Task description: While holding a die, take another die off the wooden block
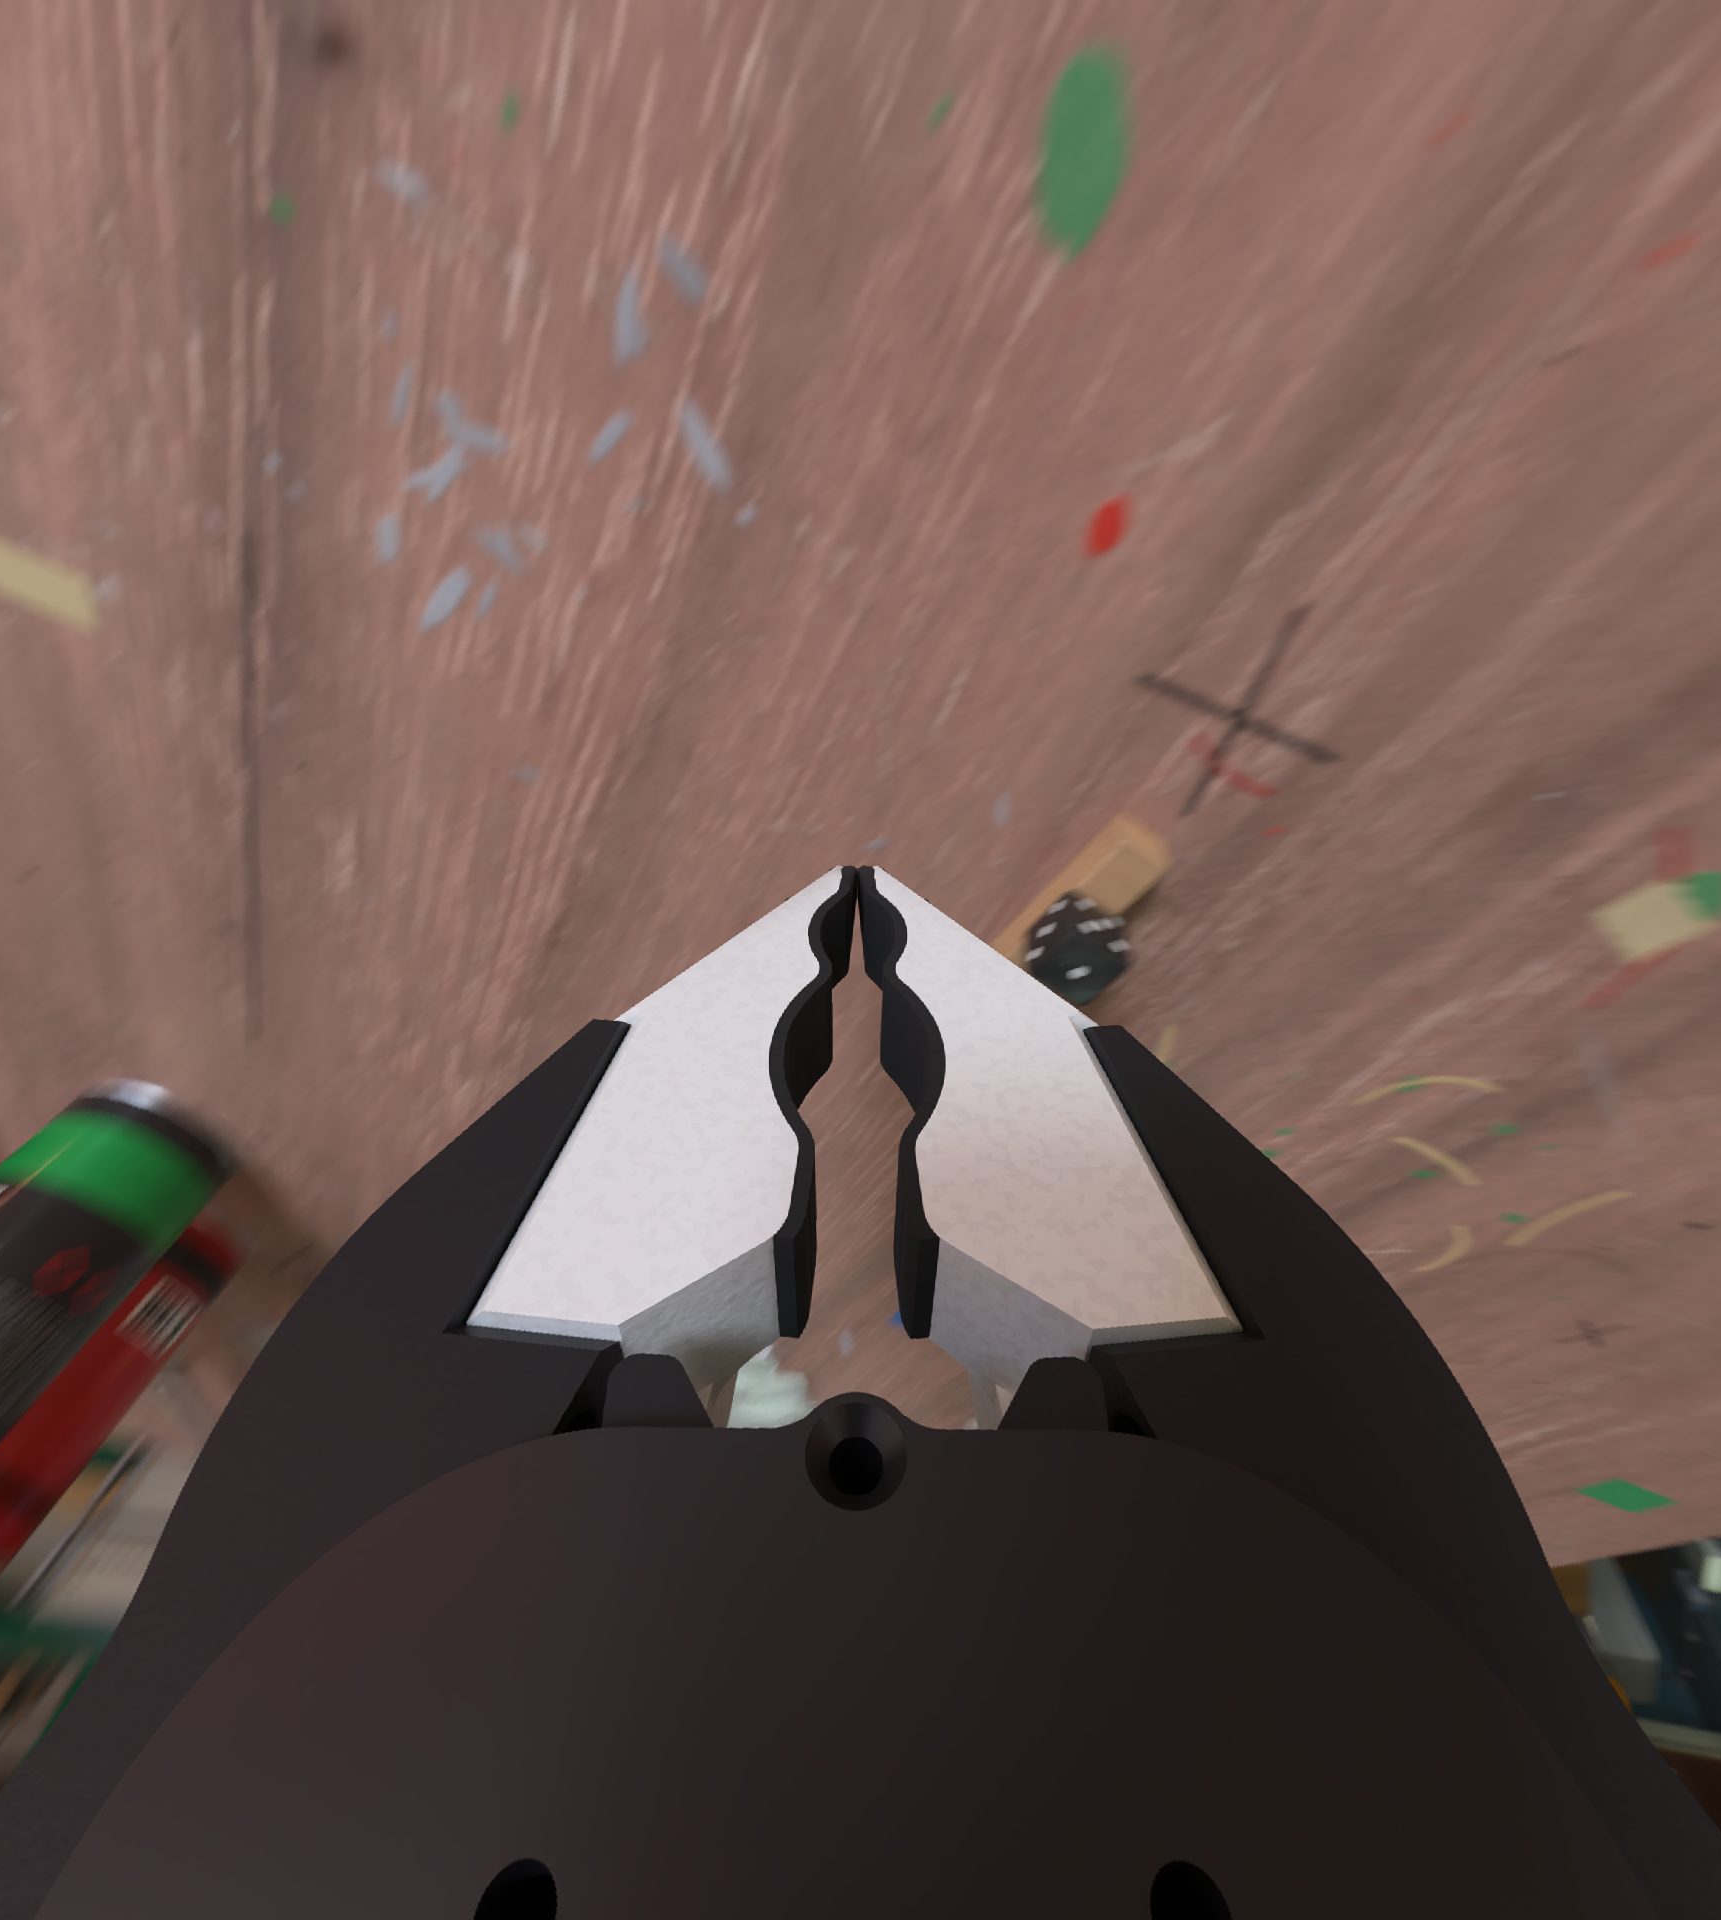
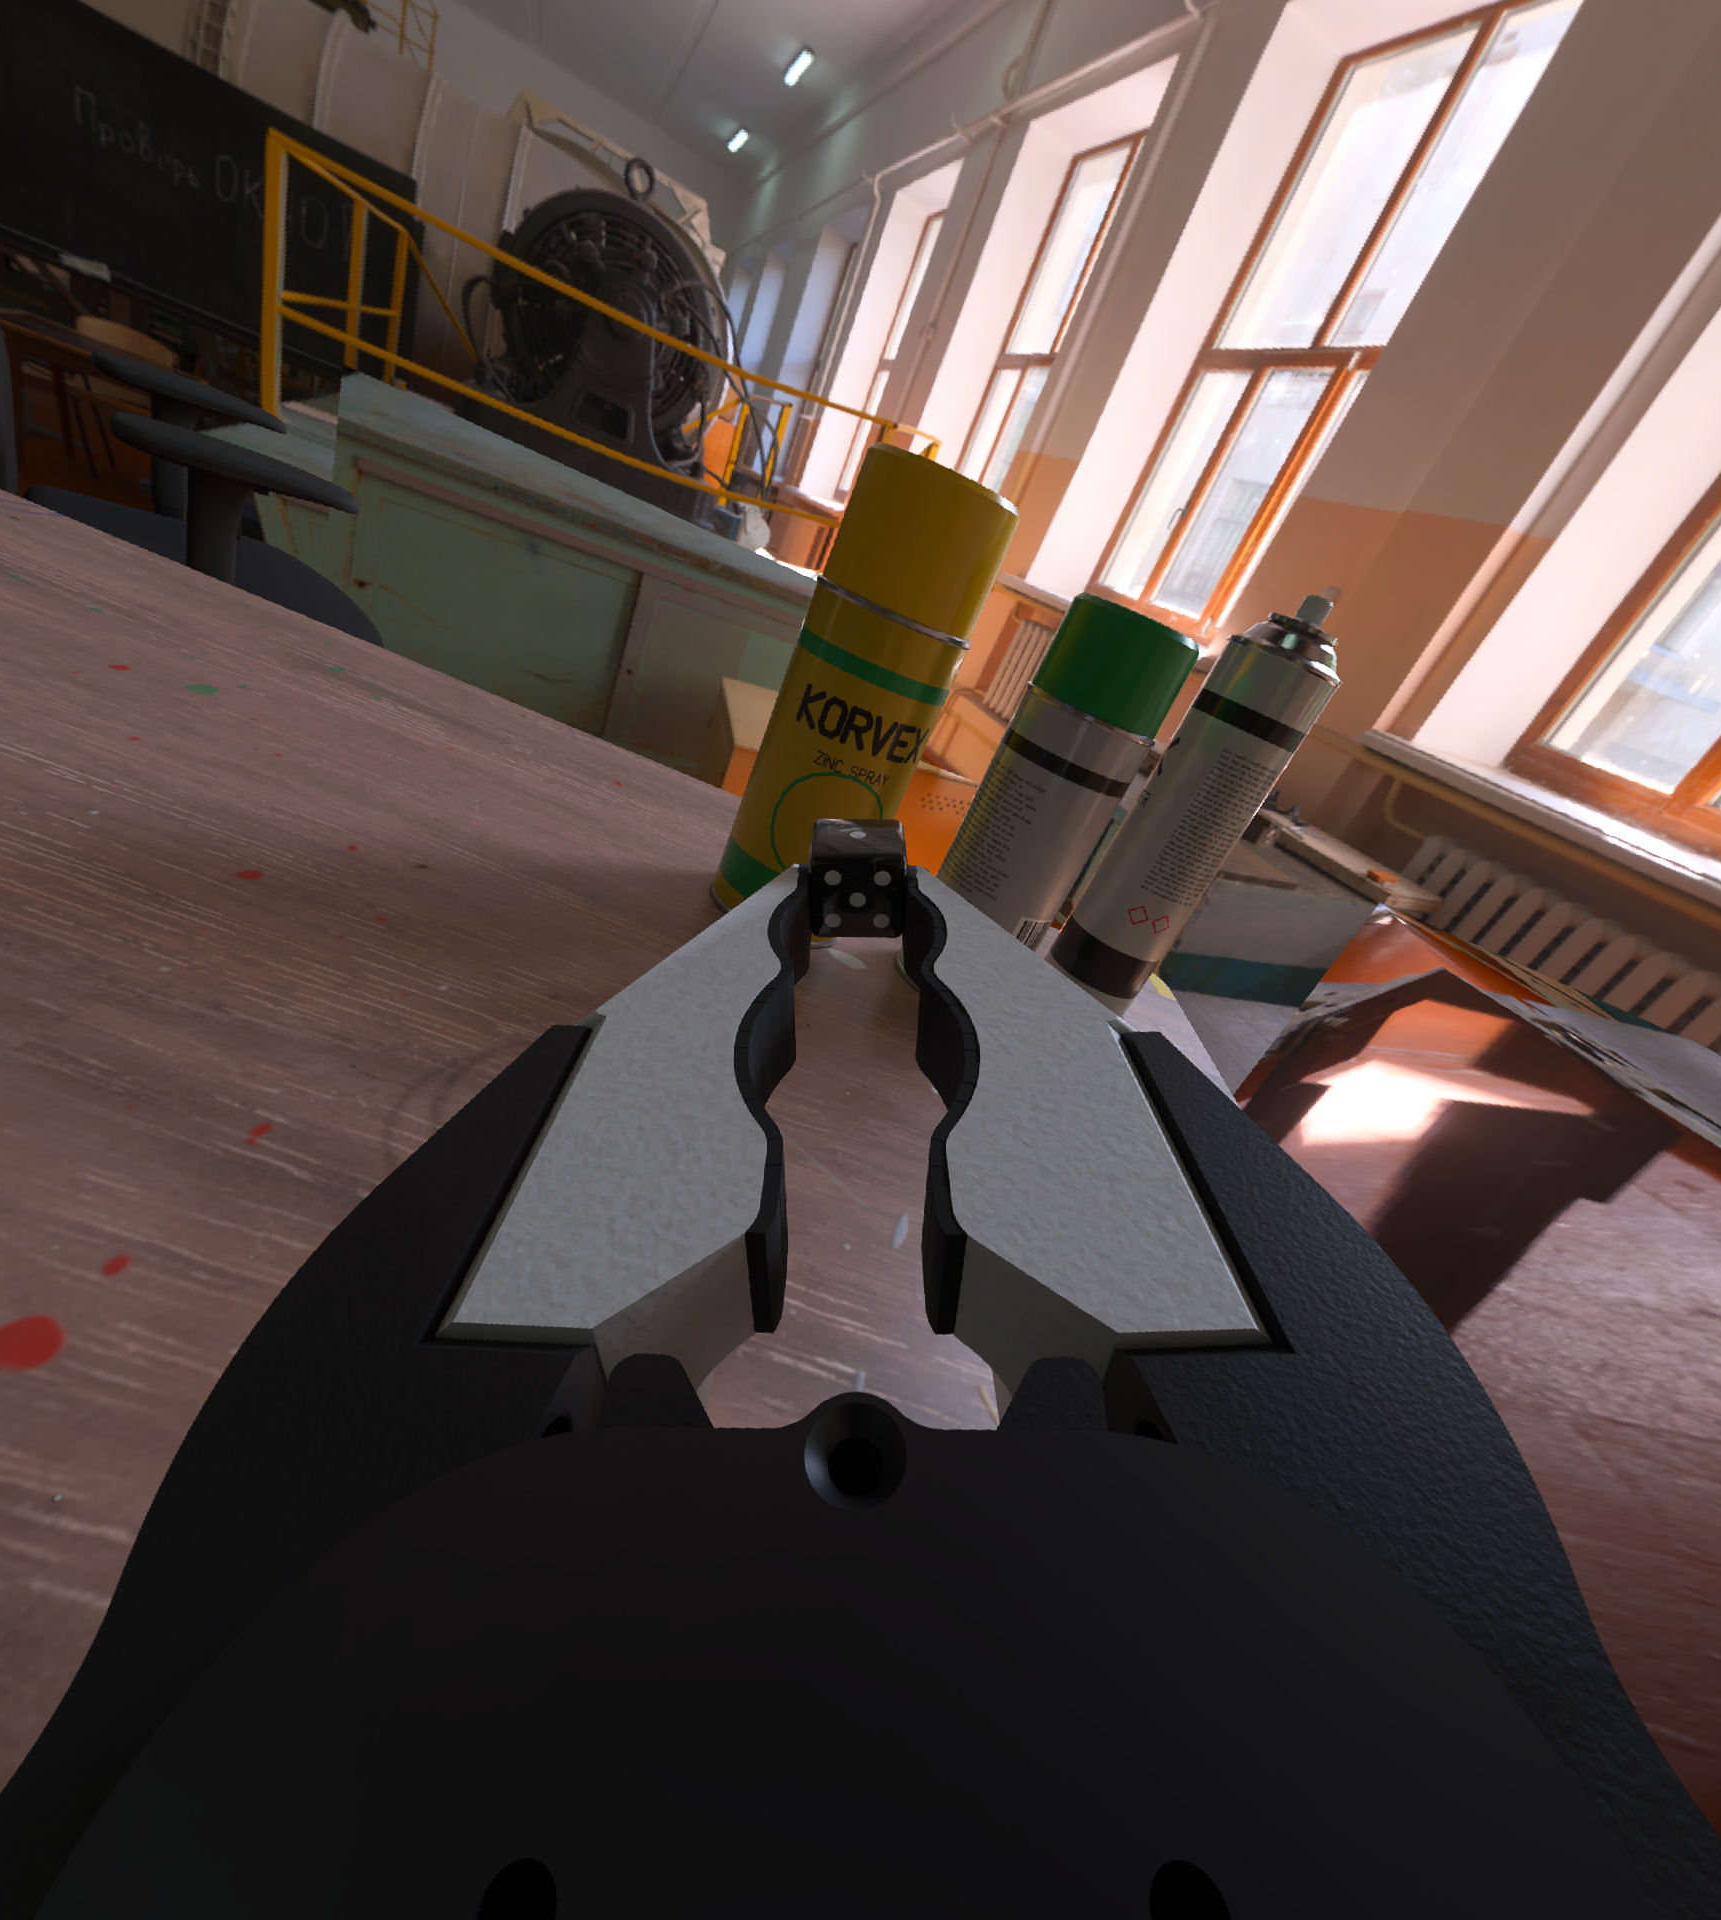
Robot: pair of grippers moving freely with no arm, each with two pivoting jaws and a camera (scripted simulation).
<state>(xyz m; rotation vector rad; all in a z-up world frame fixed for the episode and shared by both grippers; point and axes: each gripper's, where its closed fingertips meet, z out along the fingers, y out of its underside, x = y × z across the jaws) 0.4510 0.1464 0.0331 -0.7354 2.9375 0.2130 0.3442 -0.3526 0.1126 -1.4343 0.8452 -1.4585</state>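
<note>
In the left wrist view my left gripper [image 1: 856, 873] is shut and empty, held above the paint-flecked wooden table [image 1: 835, 468]. A black die with white pips [image 1: 1079, 943] sits on a small light wooden block [image 1: 1126, 860] just right of and beyond the fingertips; part of the block is hidden behind my right finger. In the right wrist view my right gripper [image 2: 856, 894] is shut on a second black die [image 2: 856, 883], pinched at the fingertips above the table [image 2: 212, 883].
Three spray cans stand ahead of my right gripper near the table's far edge: a yellow one [image 2: 887, 665], a green-capped one [image 2: 1074, 748] and an uncapped silver one [image 2: 1209, 790]. A green-capped can [image 1: 56, 1278] shows at lower left of the left wrist view.
</note>
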